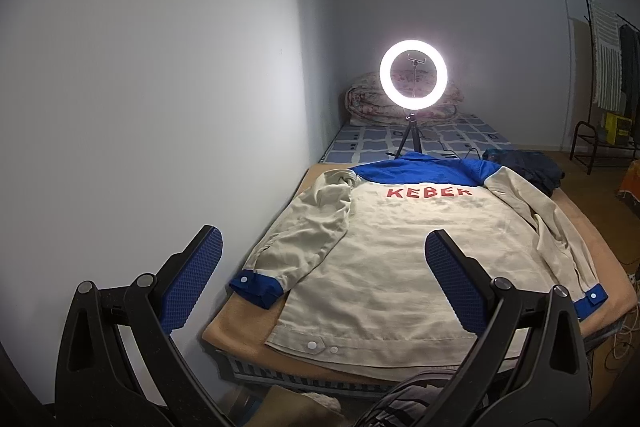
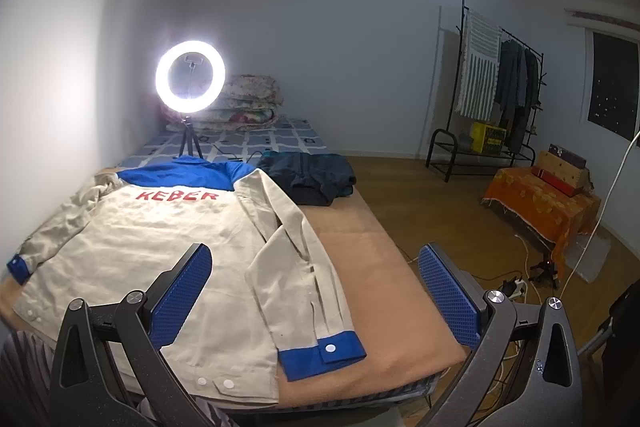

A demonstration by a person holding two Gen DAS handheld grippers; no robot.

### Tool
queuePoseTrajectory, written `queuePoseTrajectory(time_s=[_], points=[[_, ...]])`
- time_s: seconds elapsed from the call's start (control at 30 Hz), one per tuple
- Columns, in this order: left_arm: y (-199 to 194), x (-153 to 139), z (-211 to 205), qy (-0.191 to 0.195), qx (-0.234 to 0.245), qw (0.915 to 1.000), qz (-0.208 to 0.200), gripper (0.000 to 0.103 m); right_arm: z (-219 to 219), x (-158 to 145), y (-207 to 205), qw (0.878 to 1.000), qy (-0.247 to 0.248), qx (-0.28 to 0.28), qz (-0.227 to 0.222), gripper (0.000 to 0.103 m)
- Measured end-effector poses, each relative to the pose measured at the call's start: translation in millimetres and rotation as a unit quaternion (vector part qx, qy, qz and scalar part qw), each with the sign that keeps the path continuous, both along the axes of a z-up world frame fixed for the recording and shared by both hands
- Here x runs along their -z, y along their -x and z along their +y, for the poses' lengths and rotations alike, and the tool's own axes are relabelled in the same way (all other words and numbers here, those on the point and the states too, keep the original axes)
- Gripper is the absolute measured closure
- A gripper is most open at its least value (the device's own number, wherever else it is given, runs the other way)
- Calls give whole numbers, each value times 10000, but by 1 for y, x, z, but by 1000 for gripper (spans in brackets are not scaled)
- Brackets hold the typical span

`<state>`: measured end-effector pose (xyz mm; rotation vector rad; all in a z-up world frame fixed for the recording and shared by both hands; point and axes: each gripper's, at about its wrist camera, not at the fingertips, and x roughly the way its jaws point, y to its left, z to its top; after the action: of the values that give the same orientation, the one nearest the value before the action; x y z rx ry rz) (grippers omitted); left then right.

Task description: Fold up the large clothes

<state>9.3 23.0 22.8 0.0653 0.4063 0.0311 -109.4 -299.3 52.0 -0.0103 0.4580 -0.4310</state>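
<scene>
The jacket (image 1: 400, 259) lay spread back-up on the bed (image 2: 384, 267), both the left gripper (image 1: 324, 279) and right gripper (image 2: 316, 291) hovering with jaws apart and empty; a pinch might gather the tan blanket (image 2: 360, 227) beneath, dragging the fold askew

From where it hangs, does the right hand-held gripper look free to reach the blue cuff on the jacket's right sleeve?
Probably yes. The right hand-held gripper is open above the bed, and the blue cuff of the beige jacket lies flat, uncovered, near the edge.
</scene>
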Motion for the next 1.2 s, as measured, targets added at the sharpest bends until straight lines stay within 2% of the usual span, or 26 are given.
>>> queuePoseTrajectory(time_s=[0.3,0.67,1.2], points=[[-13,16,3,-86,-139,9999,41,0,5,4,-21,9999,-39,-125,101,0],[-40,46,22,-153,-401,9989,164,0,26,11,-71,9985,185,-427,297,0],[-70,85,49,-331,-867,9954,231,0,82,5,-161,9861,577,-1501,424,0]])
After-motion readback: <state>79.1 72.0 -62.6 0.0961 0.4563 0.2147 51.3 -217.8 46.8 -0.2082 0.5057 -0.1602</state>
